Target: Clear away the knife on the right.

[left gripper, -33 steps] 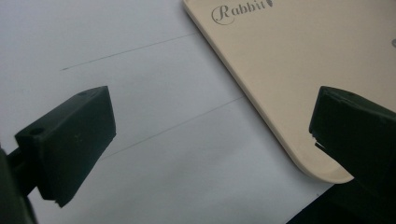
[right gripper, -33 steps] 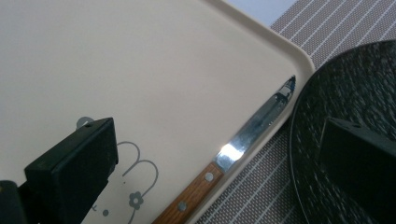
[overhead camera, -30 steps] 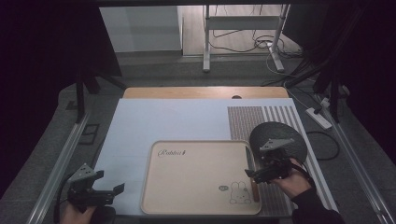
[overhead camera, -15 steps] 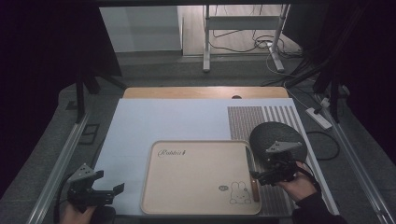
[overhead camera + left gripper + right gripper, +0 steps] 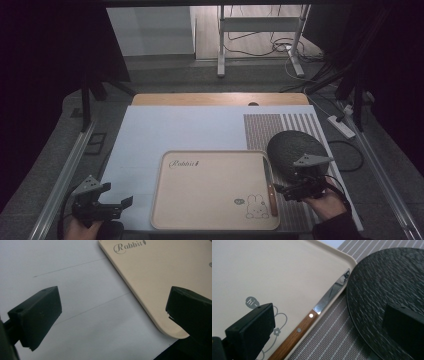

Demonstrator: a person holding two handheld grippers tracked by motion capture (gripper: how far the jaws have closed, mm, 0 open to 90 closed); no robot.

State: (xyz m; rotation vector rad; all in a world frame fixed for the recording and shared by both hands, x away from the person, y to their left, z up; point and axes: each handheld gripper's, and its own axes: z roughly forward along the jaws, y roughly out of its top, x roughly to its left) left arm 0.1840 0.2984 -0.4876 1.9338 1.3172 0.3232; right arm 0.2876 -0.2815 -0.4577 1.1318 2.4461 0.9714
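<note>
Knife (image 5: 312, 315) with a wooden handle and steel blade lies along the right rim of the cream Rabbit tray (image 5: 210, 190), its tip pointing away from the person. The right gripper view shows what the high view blurs: two rivets in the handle, the blade resting against the tray's raised edge, and the tip close to the dark round plate (image 5: 387, 295) on the striped placemat (image 5: 332, 340). The left gripper view shows the tray's near left corner (image 5: 160, 297) overhanging the white sheet's (image 5: 75, 290) edge. The knife is all the tray holds. The right gripper (image 5: 298, 190), jaws apart and empty, hovers just right of the knife handle (image 5: 271, 197); a second ago it was slightly farther up the table. The left gripper (image 5: 107, 205), jaws apart, has barely moved from the table's near left corner.
</note>
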